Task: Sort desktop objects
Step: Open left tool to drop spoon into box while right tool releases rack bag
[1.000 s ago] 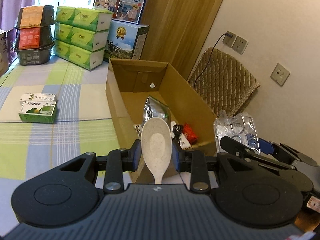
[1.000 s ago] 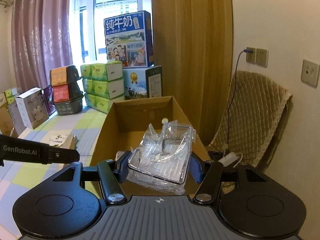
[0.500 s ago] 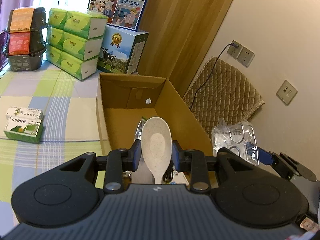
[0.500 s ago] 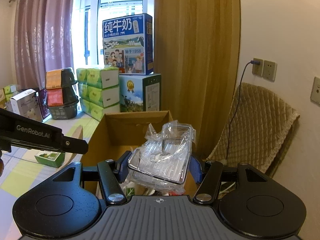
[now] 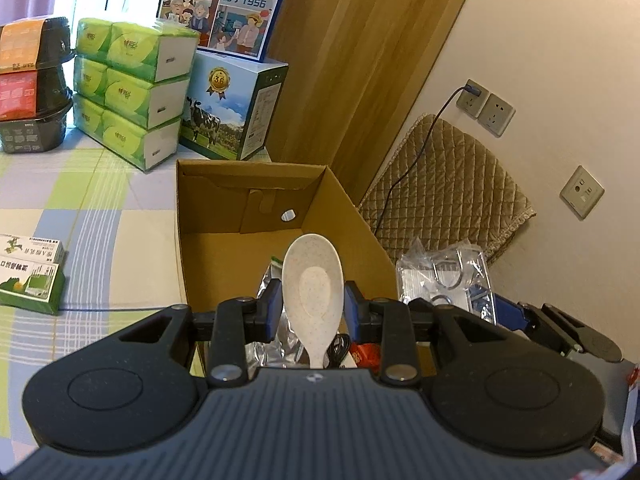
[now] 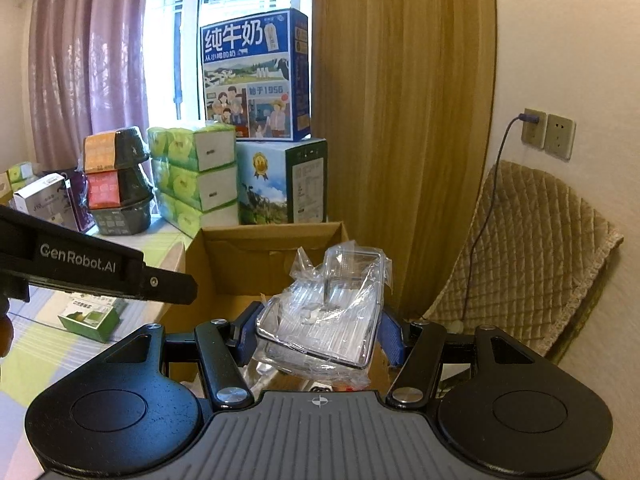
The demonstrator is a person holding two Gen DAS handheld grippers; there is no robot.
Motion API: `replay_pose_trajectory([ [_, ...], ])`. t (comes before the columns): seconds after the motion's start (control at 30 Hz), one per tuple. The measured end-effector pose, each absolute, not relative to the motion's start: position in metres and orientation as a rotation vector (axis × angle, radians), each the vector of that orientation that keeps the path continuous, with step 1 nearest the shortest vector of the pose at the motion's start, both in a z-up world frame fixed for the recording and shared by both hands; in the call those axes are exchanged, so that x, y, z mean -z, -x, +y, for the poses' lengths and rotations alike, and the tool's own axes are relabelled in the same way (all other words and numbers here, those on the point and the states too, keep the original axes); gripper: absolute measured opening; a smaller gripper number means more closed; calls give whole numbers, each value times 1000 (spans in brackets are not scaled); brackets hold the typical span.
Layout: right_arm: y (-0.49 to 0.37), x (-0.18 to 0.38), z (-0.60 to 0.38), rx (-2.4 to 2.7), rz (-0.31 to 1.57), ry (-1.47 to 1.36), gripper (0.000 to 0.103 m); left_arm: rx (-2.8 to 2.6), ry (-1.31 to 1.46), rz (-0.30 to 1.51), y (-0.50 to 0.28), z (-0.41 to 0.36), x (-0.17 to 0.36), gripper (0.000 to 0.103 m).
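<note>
My left gripper is shut on a cream speckled spoon, bowl pointing forward, held over the near end of an open cardboard box. Inside the box lie a silver foil packet, a black cable and a red item. My right gripper is shut on a clear plastic package wrapped in crinkled film, above the same box. In the left wrist view that package and the right gripper hang just right of the box.
Green tissue packs, milk cartons and stacked black bowls stand behind the box on a checked cloth. A small green box lies at left. A quilted chair and wall sockets are at right.
Both grippers have moved forward and up over the box with their loads still held. The box and the goods behind it now appear nearer and lower in view.
</note>
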State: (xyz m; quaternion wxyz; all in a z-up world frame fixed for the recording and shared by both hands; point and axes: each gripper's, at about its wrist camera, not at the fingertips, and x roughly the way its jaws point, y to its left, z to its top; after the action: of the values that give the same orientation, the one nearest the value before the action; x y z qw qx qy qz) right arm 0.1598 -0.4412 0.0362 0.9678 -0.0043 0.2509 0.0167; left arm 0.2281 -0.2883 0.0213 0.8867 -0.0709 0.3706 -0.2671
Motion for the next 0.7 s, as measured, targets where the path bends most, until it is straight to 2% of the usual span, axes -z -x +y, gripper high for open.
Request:
replay_pose_trajectory([
  [0.53,-184,-33,-446,-17,524,13,57,535,175,794,-270,-292,-11,25],
  [0.6,-186,-32,-446,-16,530,13,57,523,162,807,-274,-293,-9,32],
  [0.7,-187,-29,-445,-17,539,9,57,528,153,797,-272,-289,-7,32],
])
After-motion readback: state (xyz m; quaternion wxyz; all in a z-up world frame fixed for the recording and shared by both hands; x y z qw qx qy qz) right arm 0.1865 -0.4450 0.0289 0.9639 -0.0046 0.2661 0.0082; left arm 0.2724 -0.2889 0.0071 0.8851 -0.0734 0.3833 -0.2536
